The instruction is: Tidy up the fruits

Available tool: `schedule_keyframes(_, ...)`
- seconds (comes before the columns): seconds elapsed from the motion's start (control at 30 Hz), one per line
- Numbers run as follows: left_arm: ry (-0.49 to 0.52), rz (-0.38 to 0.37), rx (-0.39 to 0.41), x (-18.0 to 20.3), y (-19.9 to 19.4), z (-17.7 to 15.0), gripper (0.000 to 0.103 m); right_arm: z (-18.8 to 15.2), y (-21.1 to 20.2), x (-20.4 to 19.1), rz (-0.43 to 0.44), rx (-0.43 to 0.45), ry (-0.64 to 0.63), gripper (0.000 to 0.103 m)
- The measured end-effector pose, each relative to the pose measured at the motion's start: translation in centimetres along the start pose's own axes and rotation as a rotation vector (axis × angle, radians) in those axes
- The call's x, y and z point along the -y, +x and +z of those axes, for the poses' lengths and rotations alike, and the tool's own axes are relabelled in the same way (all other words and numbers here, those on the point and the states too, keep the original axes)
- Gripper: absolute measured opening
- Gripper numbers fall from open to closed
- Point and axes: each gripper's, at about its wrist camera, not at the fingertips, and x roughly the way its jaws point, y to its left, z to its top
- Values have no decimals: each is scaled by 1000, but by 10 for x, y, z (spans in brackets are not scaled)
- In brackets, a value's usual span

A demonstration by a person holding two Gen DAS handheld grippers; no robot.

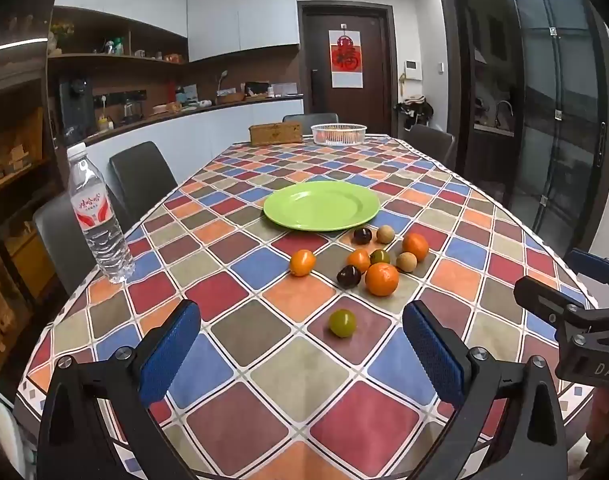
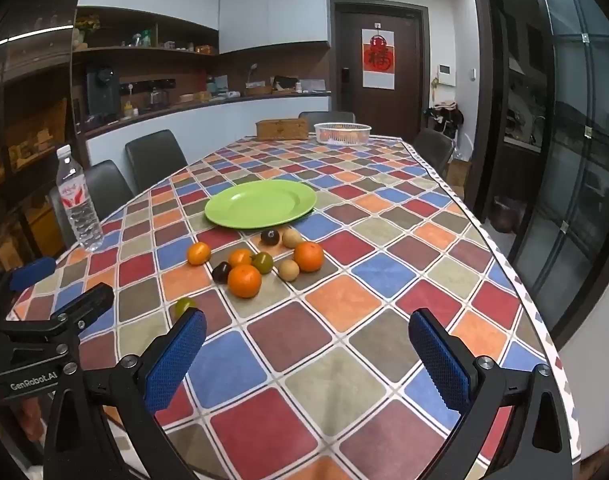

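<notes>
Left gripper [image 1: 300, 344]: spread wide, empty, low at near edge; green fruit [image 1: 342, 323] lies just ahead, likely first pick.
Right gripper [image 2: 306, 354]: equally wide, empty.
Fruits [image 1: 380, 278]: loose cluster mid-table.
Green plate [image 1: 321, 205]: bare, just beyond cluster; probable destination.

"GenRobot.AI" on the left claw [image 2: 40, 300]; "DAS" on the right claw [image 1: 576, 292].

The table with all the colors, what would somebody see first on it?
Probably the checkered tablecloth itself, then the bright green plate sitting empty in the middle. Just in front of the plate lies a bunch of little fruits, and one green fruit sits alone, closer to the open left hand-held gripper.
</notes>
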Motion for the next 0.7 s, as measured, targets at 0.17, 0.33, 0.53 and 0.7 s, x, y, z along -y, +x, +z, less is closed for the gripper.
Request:
schedule_keyframes(0.17,-1,-2,-5,2,-5,6,103,0,-1,0,-1,7,1,102)
schedule_keyframes(0.33,2,-4,-3,0,-7,10,103,0,-1,0,4,6,3,102)
schedule_keyframes(0.53,-2,-12,10,0,-7,4,103,0,-1,0,6,8,5,102)
schedule_keyframes(0.7,-2,-10,10,1,-6,3,103,-1,-2,1,7,10,6,102)
